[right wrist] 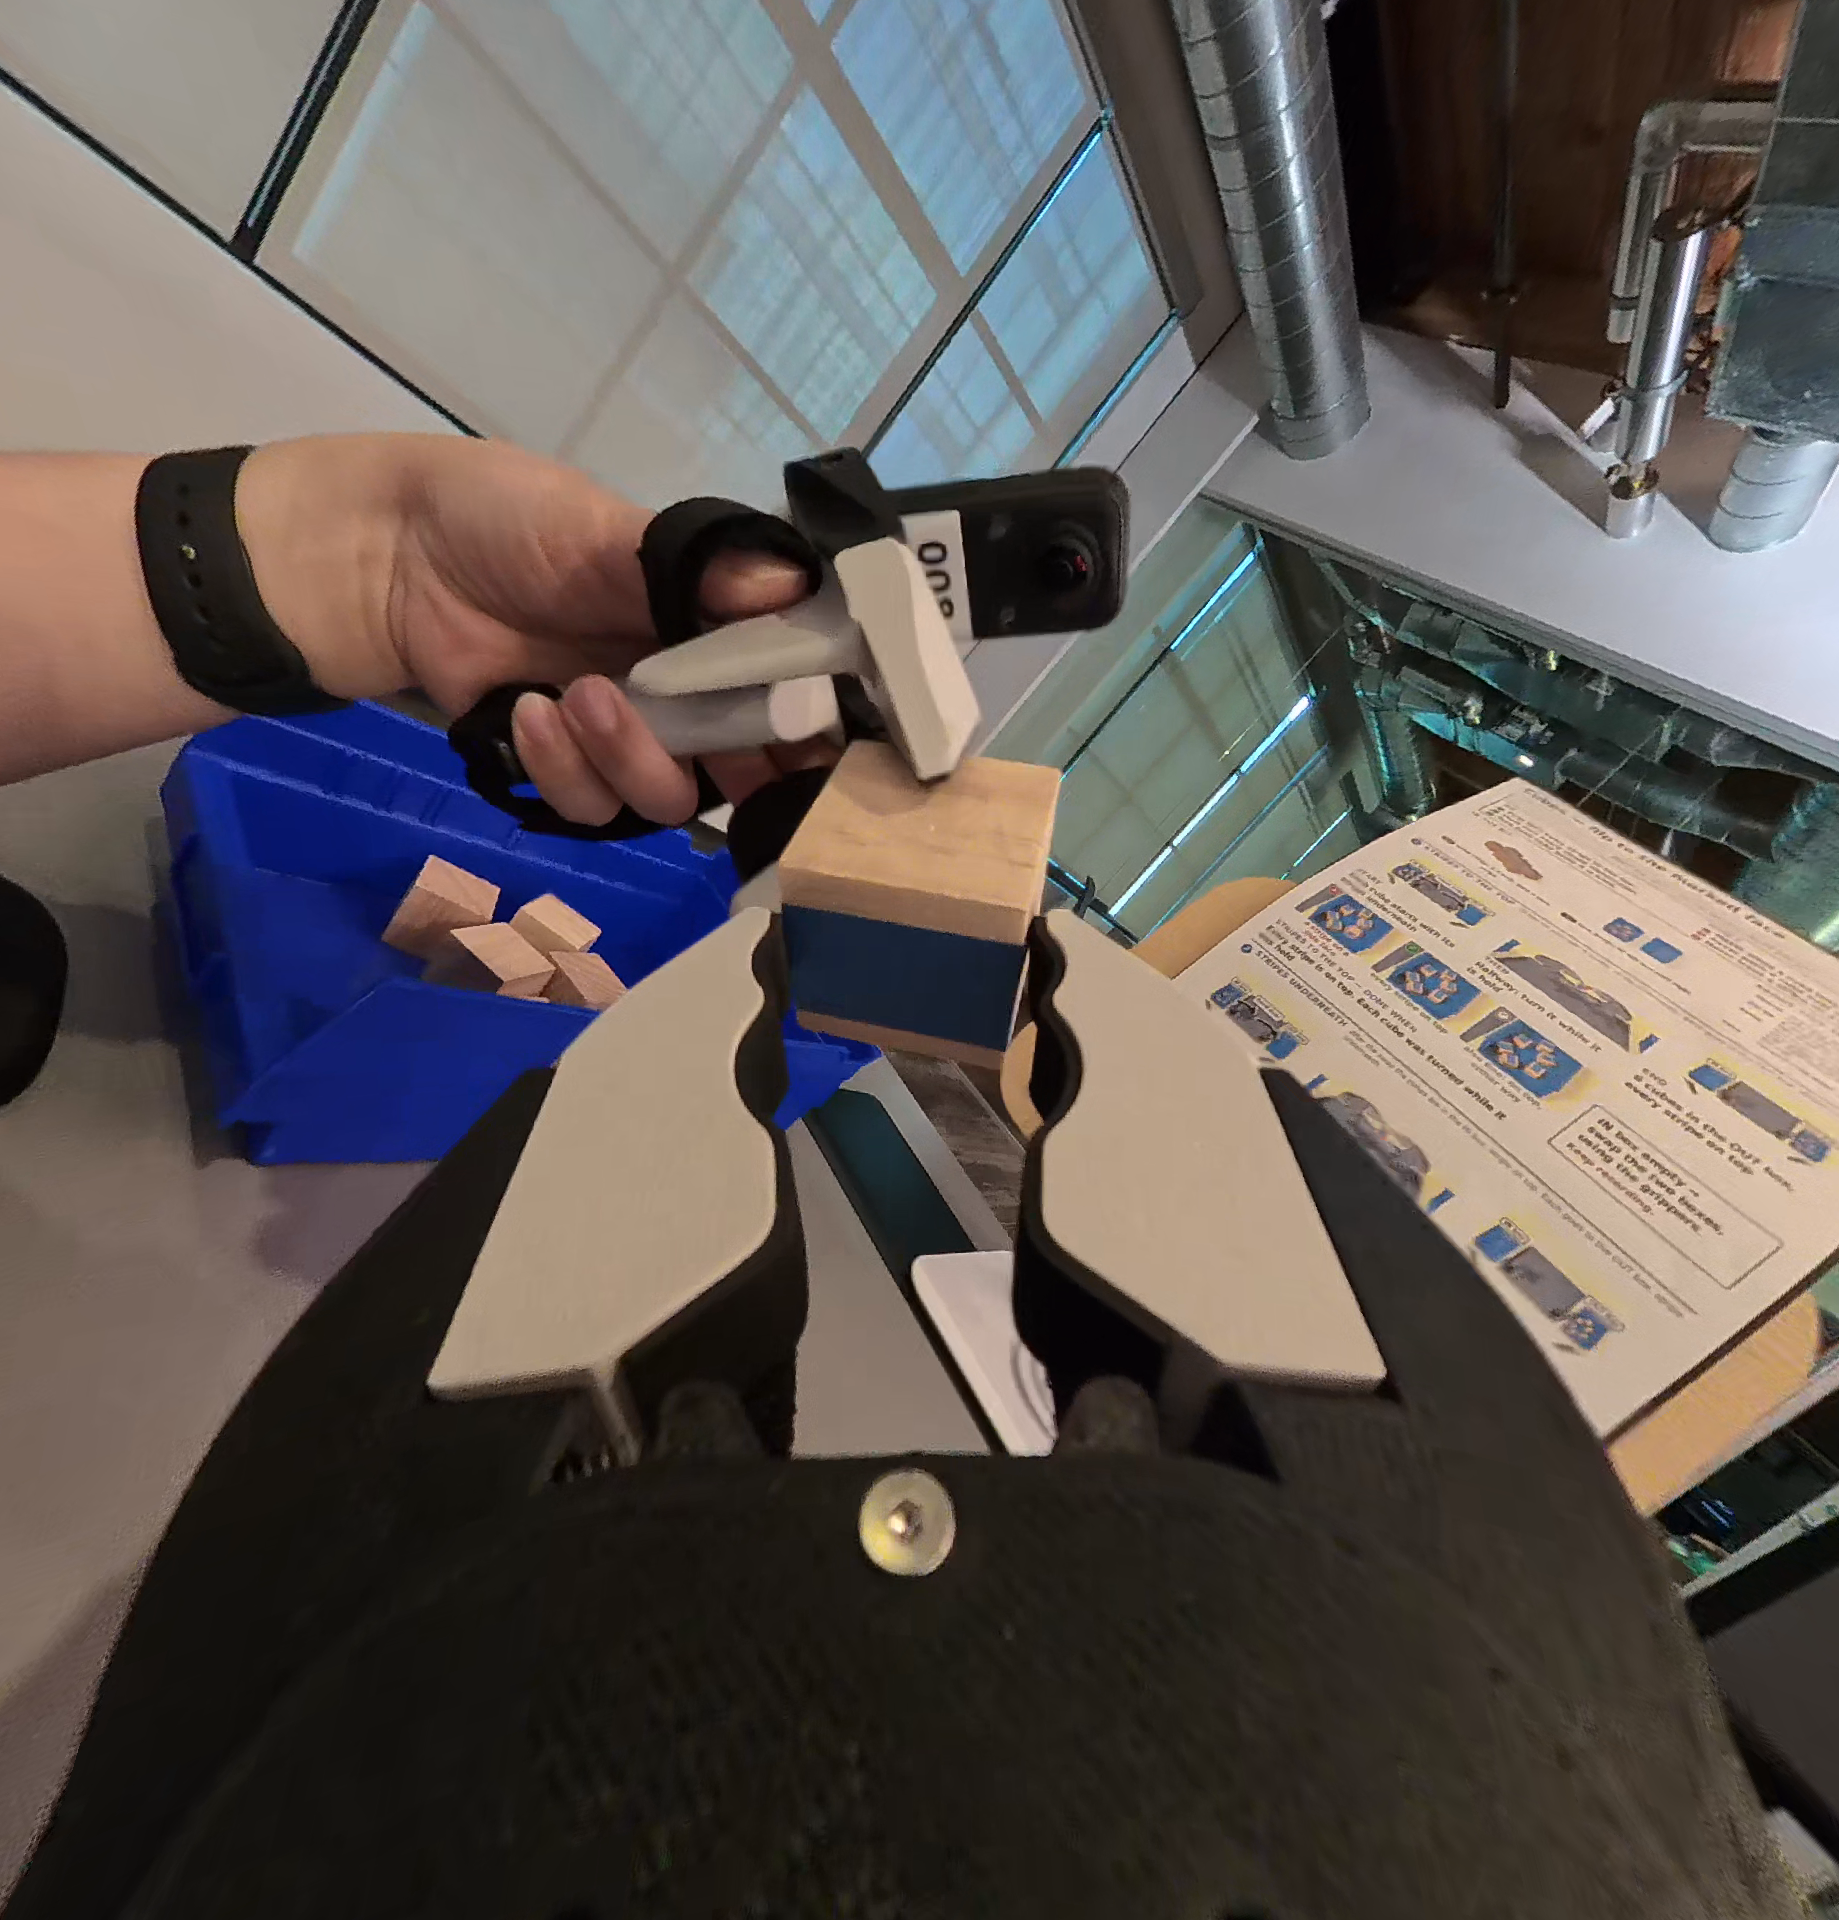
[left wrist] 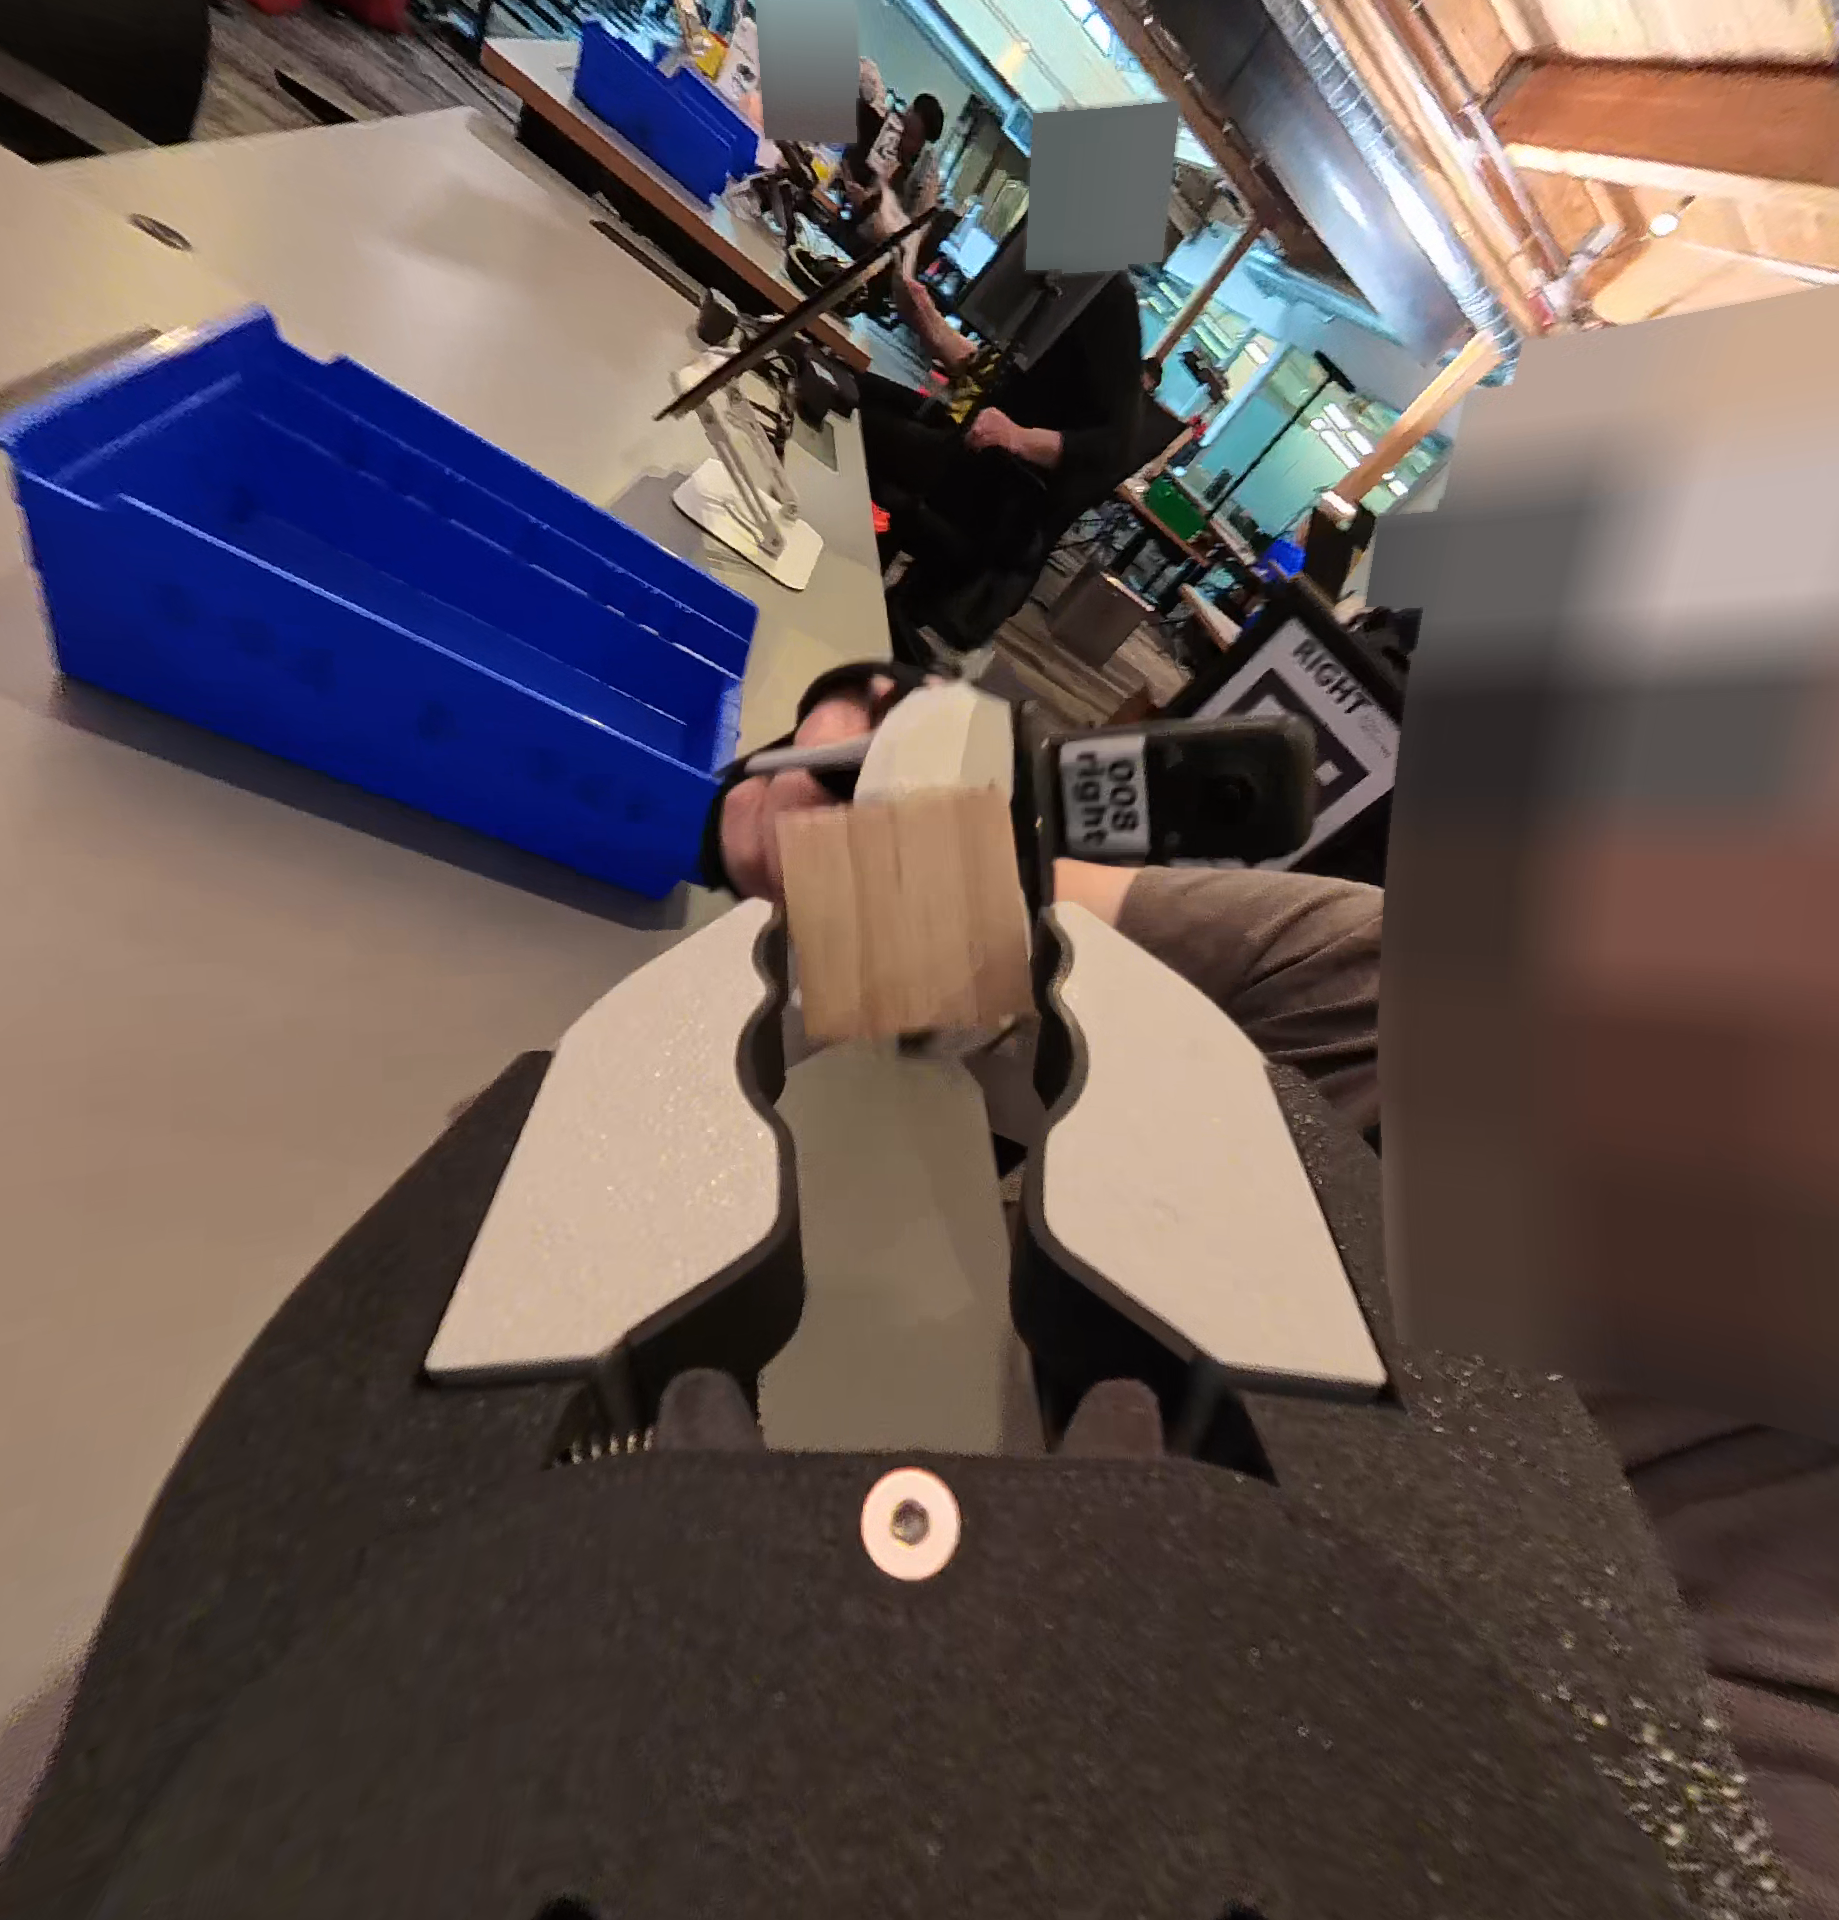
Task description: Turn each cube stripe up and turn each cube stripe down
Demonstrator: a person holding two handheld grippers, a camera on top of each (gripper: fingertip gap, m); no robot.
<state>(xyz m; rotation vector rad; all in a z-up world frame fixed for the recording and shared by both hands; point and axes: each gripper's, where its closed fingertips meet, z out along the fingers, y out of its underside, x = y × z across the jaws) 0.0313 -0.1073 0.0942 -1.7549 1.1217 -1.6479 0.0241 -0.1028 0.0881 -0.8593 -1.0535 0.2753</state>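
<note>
A: Left wrist cam?
B: Sits behind its own fingers, looks fwd along them, tilted. Cube very close at the tips; beyond it a blue bin on the table, and the right gripper facing back.

A: Right wrist cam?
B: Same mount, pitched up toward windows and ducts. Cube close at the tips; the left gripper reaches in from opposite.

A: Overlap?
B: Cube, and each sees the other gripper.
</note>
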